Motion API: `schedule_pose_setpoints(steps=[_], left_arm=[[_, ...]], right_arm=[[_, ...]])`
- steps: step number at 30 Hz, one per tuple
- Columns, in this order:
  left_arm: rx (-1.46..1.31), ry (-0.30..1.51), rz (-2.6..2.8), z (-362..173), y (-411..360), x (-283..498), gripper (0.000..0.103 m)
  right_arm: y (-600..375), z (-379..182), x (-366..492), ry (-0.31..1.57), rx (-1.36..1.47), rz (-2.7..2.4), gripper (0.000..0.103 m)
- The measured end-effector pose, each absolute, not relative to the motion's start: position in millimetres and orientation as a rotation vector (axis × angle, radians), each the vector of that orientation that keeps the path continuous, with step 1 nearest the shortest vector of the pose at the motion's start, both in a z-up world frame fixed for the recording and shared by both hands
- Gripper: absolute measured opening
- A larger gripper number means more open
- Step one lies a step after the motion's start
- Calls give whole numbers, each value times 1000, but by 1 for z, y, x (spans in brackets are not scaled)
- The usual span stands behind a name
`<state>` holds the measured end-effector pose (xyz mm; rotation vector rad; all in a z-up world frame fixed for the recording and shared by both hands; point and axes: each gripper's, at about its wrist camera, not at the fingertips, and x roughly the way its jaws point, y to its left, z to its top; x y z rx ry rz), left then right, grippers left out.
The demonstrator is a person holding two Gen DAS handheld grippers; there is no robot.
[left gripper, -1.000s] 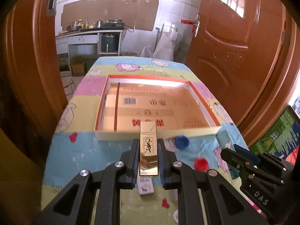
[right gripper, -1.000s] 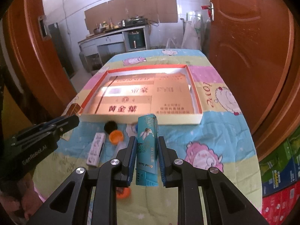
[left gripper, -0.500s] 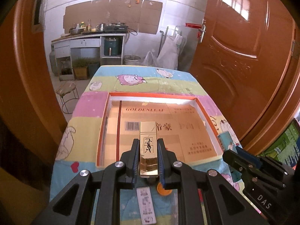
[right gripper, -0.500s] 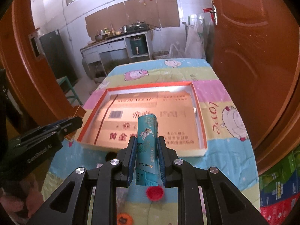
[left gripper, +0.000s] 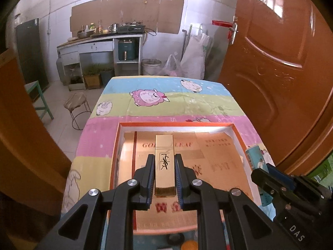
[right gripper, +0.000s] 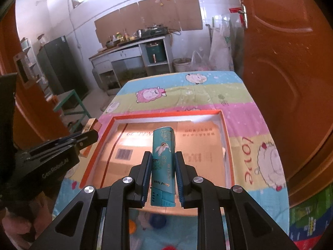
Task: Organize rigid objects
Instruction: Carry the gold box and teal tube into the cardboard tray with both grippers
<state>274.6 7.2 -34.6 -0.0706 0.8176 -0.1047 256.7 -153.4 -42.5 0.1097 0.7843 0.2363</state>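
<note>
On the table with the cartoon-sheep cloth [left gripper: 177,104] sat the big shallow orange-rimmed box [left gripper: 177,123], and as far as I could see its cardboard-lined floor had nothing in it, so I'd say the sorting was barely started, with the first two drop-offs about to happen at once. The left gripper [left gripper: 164,175] was closed snugly on a gold YSL lipstick case [left gripper: 164,164], pads pressed against both long sides, and it hung over the left-middle part of the box, clear of the floor. The right gripper [right gripper: 162,176] was clamped the same way on a teal tube-shaped pack [right gripper: 163,162] with a goldfish print, held above the box's near-middle. Neither item had been set down. Still waiting on the cloth just in front of the box's near wall were some small bits: a blue cap [right gripper: 158,221], an orange cap [right gripper: 131,227], a red one [right gripper: 169,248] at the very bottom edge, and in the left view a dark cap [left gripper: 176,238] too. So my guess was two pieces nearly in, and at least those caps left to collect.
</note>
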Motion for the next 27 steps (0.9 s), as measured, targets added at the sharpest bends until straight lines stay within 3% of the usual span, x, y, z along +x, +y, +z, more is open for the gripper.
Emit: schedule_pose_setpoints(steps=[27], left_arm=[[-79,984,-58,-106,15,376,18]], right_arm=[[-130,-121,382,973,191,289,23]])
